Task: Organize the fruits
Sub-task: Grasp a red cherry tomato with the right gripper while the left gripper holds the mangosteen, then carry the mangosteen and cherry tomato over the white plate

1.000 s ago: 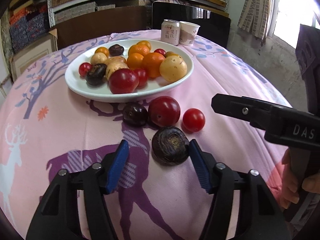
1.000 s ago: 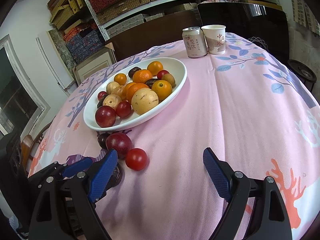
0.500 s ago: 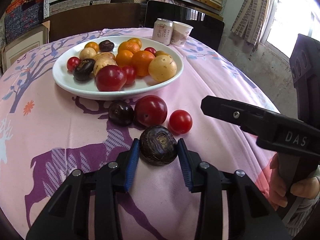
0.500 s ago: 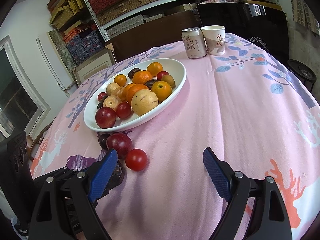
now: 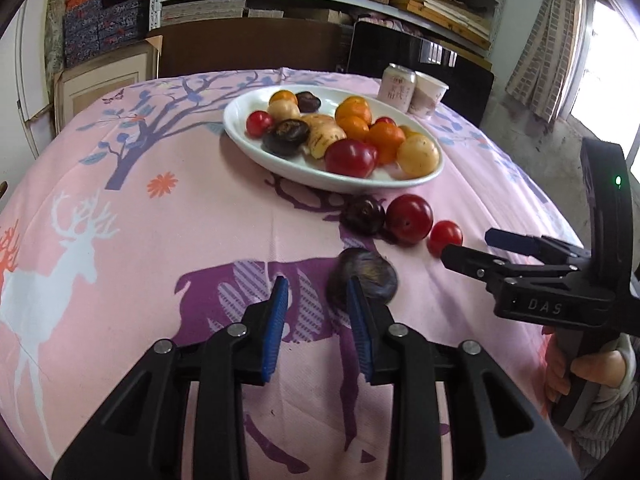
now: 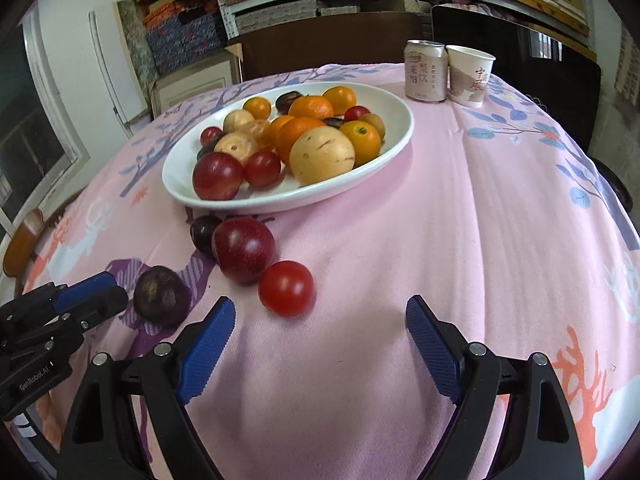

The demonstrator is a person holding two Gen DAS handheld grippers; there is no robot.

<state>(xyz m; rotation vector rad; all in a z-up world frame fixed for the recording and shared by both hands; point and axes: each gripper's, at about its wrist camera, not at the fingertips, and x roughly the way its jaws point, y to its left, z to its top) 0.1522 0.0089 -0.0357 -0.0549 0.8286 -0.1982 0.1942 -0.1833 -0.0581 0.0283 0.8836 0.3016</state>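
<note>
A white plate [image 5: 240, 136] [image 6: 396, 116] heaped with several fruits stands mid-table. In front of it on the pink cloth lie a small dark plum [image 5: 362, 220], a red plum [image 5: 409, 218] [image 6: 243, 249], a cherry tomato [image 5: 444, 237] [image 6: 286, 288] and a dark purple fruit [image 5: 366, 280] [image 6: 160, 294]. My left gripper [image 5: 317, 284] is closing to its narrowest with nothing between the jaws. The dark purple fruit lies just outside its right finger. My right gripper [image 6: 320, 304] is open and empty, just short of the cherry tomato.
A drink can [image 6: 426, 70] and a paper cup [image 6: 470, 76] stand behind the plate at the far right. A hand [image 5: 592, 368] holds the right gripper's handle at the right edge. Shelves and boxes line the wall behind the table.
The left jaws narrowed and the gripper shifted left; the dark purple fruit went from between the pads to outside the right finger. The right gripper moved closer to the cherry tomato.
</note>
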